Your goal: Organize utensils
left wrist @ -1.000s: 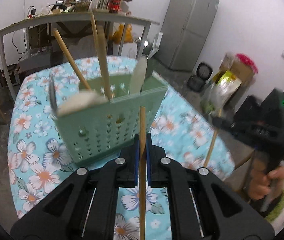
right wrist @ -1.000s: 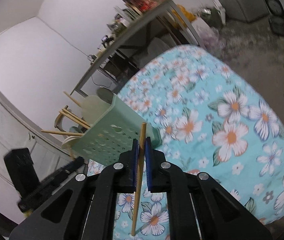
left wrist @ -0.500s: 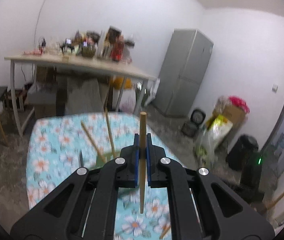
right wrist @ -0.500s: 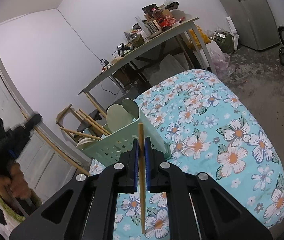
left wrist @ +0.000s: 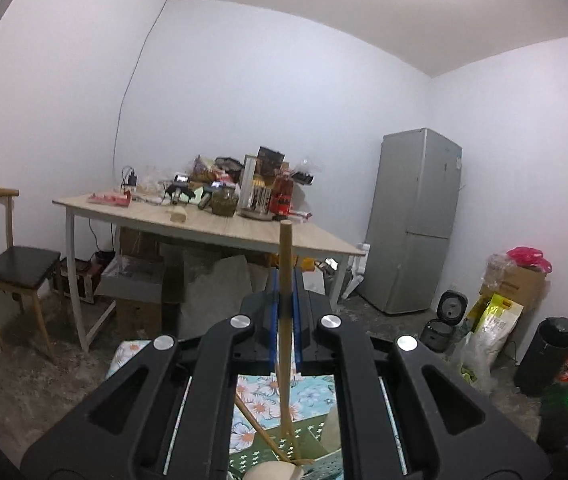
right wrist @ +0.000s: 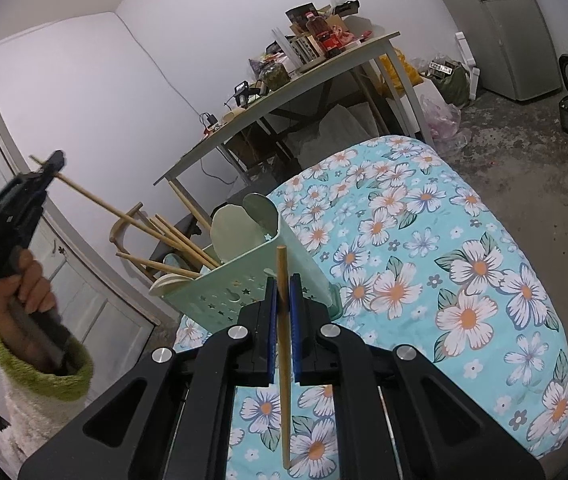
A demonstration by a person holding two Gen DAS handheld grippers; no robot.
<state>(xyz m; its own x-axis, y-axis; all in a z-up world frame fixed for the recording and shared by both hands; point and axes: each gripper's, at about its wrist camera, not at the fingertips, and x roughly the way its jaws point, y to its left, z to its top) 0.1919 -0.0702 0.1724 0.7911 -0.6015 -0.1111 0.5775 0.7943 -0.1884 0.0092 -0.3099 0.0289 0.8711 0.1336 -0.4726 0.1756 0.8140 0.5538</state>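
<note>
Inside the green basket (right wrist: pixel 243 284) stand chopsticks (right wrist: pixel 179 240); each hand-held gripper (right wrist: pixel 282 292) clamps one chopstick (right wrist: pixel 284 360).

I'm working in a lived-in home, a plain white-walled room used for eating and storage; a grey fridge (left wrist: pixel 416 220) stands in the corner; a rice cooker (left wrist: pixel 446 322) sits on the bare concrete floor beside bags and a cardboard box (left wrist: pixel 514 280); a wooden table (left wrist: pixel 203 228) is piled with food jars and bottles; a floral tablecloth (right wrist: pixel 444 264) covers the nearer table; a wooden chair (left wrist: pixel 7 264) stands by the wall.
</note>
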